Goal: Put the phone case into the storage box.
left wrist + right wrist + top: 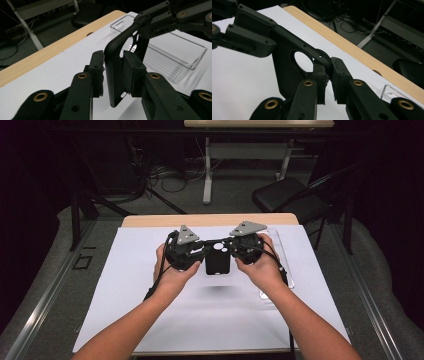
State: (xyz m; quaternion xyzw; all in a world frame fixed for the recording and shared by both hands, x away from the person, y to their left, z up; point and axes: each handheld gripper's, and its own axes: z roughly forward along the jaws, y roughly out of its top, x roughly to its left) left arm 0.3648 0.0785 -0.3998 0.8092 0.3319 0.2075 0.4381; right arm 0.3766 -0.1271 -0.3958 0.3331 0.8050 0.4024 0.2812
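Black phone case: right gripper fingers clamp its edge; left gripper fingers slack around it.

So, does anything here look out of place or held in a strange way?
Nothing is spilled or broken. One thing is slightly odd: the black phone case hangs above the table between both tools. The right tool clamps its edge, while one pad of the left tool stands apart from it.

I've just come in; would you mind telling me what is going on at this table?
A person holds a black phone case up above the white table between two handheld grippers. The right gripper clamps one corner. The left gripper has the case between its jaws, one pad standing clear. A clear plastic tray lies alongside.
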